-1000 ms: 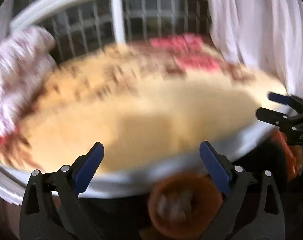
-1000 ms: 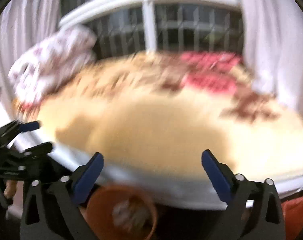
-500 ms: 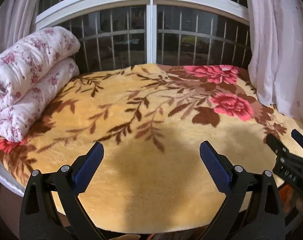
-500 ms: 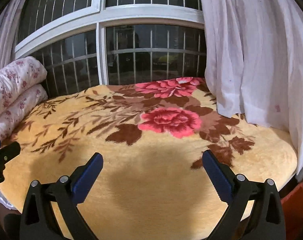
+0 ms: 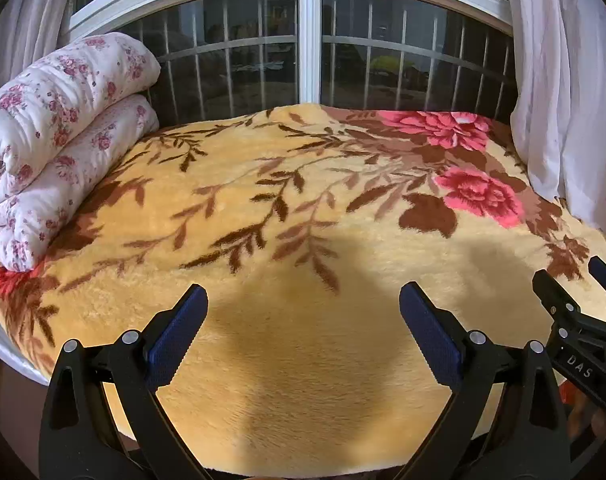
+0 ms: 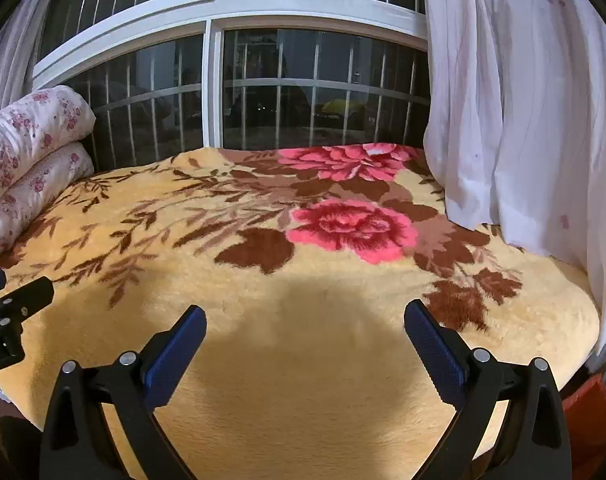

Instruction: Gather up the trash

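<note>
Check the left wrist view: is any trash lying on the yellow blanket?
No: the yellow floral blanket carries only the folded quilt at its left edge, and both open tongs are empty.

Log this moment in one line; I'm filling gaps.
left gripper: open | right gripper: open | both above blanket | trash: unseen

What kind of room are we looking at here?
Most likely a bedroom. A bed spread with a plush yellow flowered blanket fills the view, a folded floral quilt is stacked at its left end, and a barred window with white curtains stands behind it.
</note>
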### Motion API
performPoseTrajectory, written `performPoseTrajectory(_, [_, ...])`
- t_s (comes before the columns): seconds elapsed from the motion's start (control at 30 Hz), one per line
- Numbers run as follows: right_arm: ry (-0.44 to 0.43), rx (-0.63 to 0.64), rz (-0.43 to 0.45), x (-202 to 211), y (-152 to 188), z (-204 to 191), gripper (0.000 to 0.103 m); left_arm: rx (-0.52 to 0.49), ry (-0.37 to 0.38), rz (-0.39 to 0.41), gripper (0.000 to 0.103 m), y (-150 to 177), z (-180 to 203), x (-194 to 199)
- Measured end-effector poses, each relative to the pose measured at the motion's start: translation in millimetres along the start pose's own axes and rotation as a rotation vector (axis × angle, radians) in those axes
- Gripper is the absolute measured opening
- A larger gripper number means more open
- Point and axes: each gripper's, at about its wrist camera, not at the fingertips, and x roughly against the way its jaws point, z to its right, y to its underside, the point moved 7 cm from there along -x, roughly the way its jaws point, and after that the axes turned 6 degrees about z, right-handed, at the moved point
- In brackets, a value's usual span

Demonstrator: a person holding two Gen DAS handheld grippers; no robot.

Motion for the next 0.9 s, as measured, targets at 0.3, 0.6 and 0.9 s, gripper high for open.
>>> performPoseTrajectory(0.3, [0.002,0.002,-0.011,-2.1,4.2,-2.7,0.098,-0.023,-0.004,-0.001,0.094,3.0,2.4,-2.1])
performPoseTrajectory(0.6, [0.000,0.003,-0.010,-2.4,3.9,-2.6,0.098,-0.022,-0.002,-0.004,0.094,2.9,2.5,-2.7])
performPoseTrajectory(0.9, [-0.003,0.003,-0.012,-3.9,3.6,-1.3,0.098,-0.013,0.015,-0.017,0.094,8.7,2.1,-7.8])
